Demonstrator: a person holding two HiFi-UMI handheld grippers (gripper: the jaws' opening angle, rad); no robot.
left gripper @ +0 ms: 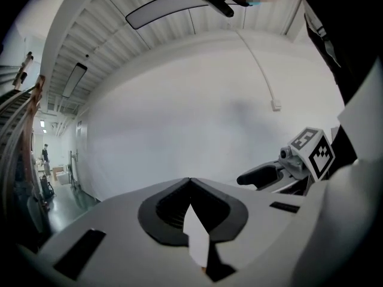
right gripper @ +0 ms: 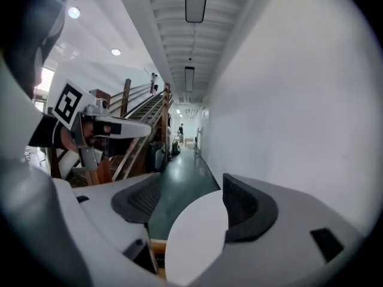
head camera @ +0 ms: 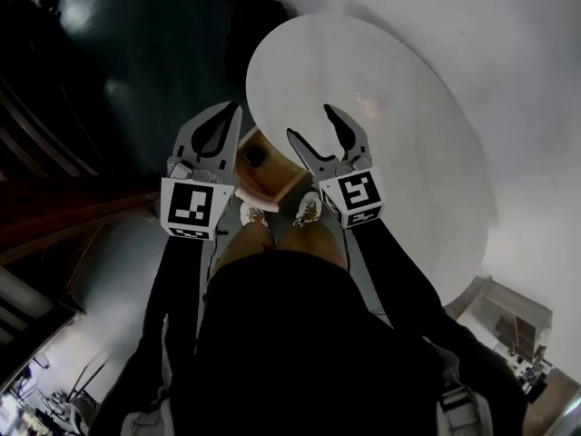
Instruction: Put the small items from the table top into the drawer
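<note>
In the head view, a round white tabletop [head camera: 399, 134] is seen ahead, and an open wooden drawer [head camera: 283, 182] is pulled out under its near edge. A small dark item [head camera: 255, 155] is seen lying inside the drawer. A faint reddish spot [head camera: 368, 105] on the tabletop is too blurred to be named. The left hand-held gripper [head camera: 234, 109] is held over the drawer's left side, and the right hand-held gripper [head camera: 310, 123] over the tabletop's near edge. The person's shoes [head camera: 252, 214] are seen just below the drawer.

In the left gripper view, the jaws are brought together with their tips touching, and nothing is held between them. A white wall [left gripper: 179, 124] is faced, and the right hand-held gripper is seen at the right.

In the right gripper view, the jaws are parted and nothing is held. The tabletop's white disc is seen through the gap, with a sliver of the drawer's wood at its lower left. A staircase [right gripper: 146, 109] is seen beyond.
</note>
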